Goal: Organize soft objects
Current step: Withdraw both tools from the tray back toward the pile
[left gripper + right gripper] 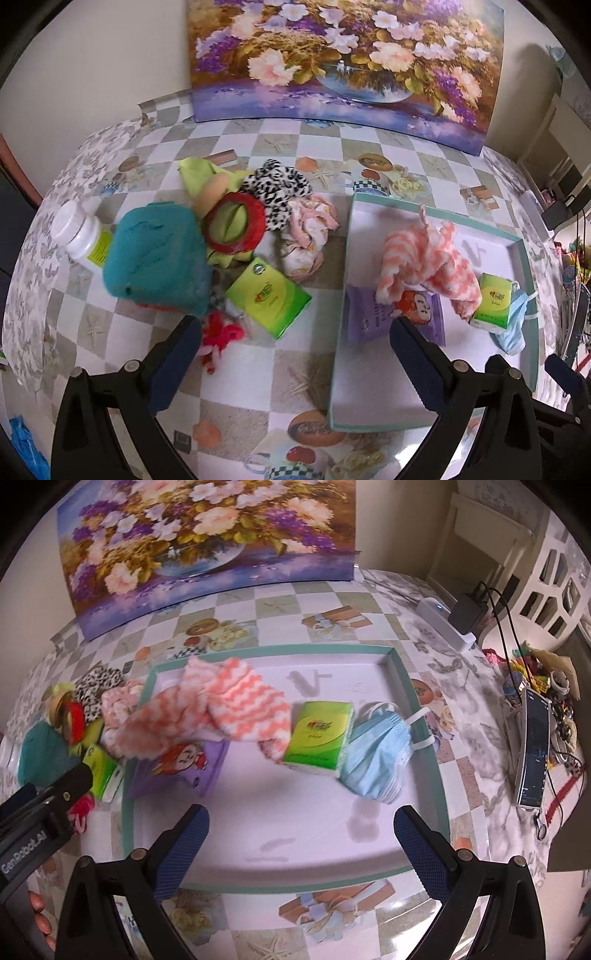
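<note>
A white tray with a teal rim [369, 406] [424, 709] lies on the table. In it are a pink-and-white fuzzy cloth [428, 258] [236, 705], a purple pouch [369, 317] [184, 771], a green tissue pack [493, 301] [317, 738] and a blue face mask [513, 325] [376, 764]. Left of the tray lies a pile: a teal plush [159, 254], a red ring [236, 223], a zebra scrunchie [277, 188], a pink cloth [310, 236], another green tissue pack [267, 297] and red yarn [221, 332]. My left gripper [295, 332] is open above the table. My right gripper [301, 823] is open over the tray.
A white pill bottle [79, 236] lies at the pile's left. A flower painting [343, 55] leans on the wall behind. A phone [533, 749], a charger [467, 609] and clutter sit at the right. The left gripper's body [40, 812] shows in the right wrist view.
</note>
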Tool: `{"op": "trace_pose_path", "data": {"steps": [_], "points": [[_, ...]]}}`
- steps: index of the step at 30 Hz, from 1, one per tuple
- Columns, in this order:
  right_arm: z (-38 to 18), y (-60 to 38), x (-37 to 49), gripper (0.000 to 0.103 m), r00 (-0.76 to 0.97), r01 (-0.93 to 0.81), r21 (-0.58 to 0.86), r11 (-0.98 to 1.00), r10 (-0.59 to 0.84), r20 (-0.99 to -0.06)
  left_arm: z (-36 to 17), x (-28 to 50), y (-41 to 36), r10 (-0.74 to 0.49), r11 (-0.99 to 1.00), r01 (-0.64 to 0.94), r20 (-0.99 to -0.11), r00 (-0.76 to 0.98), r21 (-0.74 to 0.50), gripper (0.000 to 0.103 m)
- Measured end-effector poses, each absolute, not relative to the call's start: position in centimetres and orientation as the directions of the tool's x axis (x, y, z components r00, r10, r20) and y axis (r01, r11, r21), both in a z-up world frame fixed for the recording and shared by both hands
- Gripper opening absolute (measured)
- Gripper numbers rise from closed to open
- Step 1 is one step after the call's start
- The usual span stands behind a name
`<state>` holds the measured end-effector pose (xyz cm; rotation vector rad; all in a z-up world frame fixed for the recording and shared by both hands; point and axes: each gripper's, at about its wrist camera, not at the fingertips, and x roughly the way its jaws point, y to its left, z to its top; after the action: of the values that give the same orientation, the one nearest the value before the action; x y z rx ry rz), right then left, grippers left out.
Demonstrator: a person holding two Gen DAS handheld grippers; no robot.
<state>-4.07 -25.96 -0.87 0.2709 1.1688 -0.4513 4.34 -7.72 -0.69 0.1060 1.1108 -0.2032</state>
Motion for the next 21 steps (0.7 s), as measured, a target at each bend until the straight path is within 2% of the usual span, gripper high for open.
{"op": "trace_pose_path", "data": {"steps": [11,21], "points": [[-0.9,-22.2,-4.3,0.102,0.332,0.418,-0.004,0.909,-0.156,-0.930,0.0,2.5,-3.1,-0.096,0.986,0.168,-0.881,0.463,-0.020,0.101],[-1.4,-18.9,-3.2,0.102,0.347,0.329,0.028,0.944,-0.094,-0.933,-0.2,2.8,1.1,-0.112,0.992,0.105,-0.883,0.456,-0.071,0.101]]}}
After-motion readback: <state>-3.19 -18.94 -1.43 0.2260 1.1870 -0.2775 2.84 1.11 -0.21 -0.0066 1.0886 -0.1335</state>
